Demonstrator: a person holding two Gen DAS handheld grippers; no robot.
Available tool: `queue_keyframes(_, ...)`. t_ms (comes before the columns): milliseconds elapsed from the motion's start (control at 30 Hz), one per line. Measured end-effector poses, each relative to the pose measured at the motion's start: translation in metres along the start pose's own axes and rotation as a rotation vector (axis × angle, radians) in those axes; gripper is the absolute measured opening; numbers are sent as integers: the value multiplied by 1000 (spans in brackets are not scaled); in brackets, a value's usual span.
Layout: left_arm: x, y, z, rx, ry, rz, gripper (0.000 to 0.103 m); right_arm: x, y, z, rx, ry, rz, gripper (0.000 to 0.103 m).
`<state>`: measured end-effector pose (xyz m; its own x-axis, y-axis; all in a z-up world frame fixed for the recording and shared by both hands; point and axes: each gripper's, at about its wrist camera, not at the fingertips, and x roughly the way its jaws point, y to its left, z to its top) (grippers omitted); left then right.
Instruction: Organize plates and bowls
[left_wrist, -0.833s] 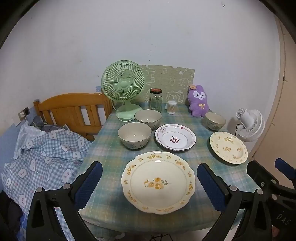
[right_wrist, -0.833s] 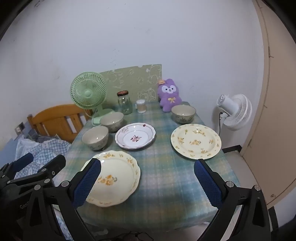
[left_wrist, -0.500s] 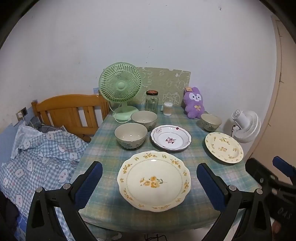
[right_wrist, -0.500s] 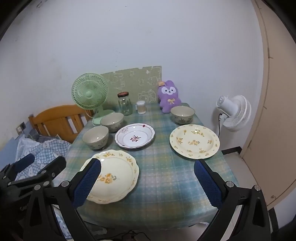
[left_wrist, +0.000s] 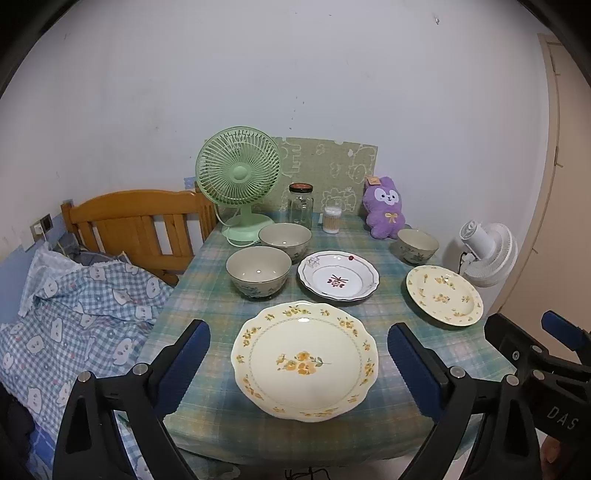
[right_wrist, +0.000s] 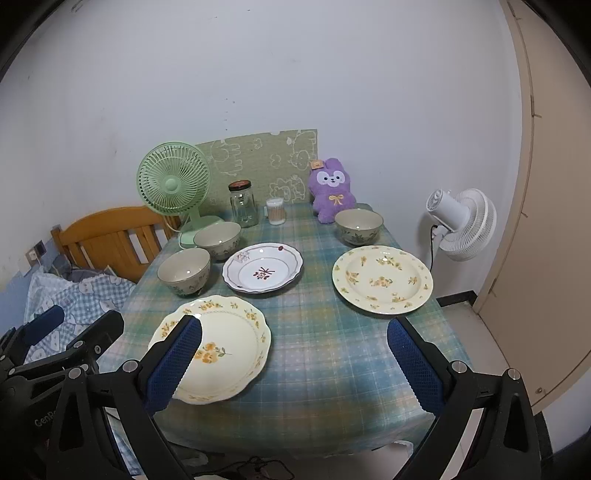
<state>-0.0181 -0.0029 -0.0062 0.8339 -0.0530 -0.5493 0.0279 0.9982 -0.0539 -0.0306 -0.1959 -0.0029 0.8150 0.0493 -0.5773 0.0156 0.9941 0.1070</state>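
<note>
The left hand-held gripper (left_wrist: 298, 363) hangs over the near edge of the desk (left_wrist: 391, 317) with its jaws spread wide and nothing between the pads; the scalloped yellow-flowered plate (left_wrist: 305, 360) lies flat on the cloth below and beyond them, untouched; the right hand-held gripper (right_wrist: 293, 365) is likewise wide open and empty, held off the near edge, its left finger (right_wrist: 173, 365) crossing in front of that same plate in the right wrist view. Toward the right edge lies the round yellow-flowered plate (right_wrist: 382, 279); in the middle sits the white plate with a red motif (right_wrist: 262, 272); two bowls stand by the left edge, the nearer bowl (left_wrist: 258, 271) just beside the farther bowl (left_wrist: 284, 242), whether touching I cannot tell; a third bowl (right_wrist: 358, 226) stands near the far right corner, in front of the purple plush toy (right_wrist: 332, 190). Along the far edge stand a green fan (left_wrist: 239, 181), a glass jar (left_wrist: 300, 206) and a small container of cotton swabs (left_wrist: 331, 219).
</note>
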Motion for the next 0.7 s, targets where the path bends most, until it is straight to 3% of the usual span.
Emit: queue_keyframes(700, 5, 1, 4, 14, -18, 24, 101, 1, 5, -1, -5, -13, -14, 102)
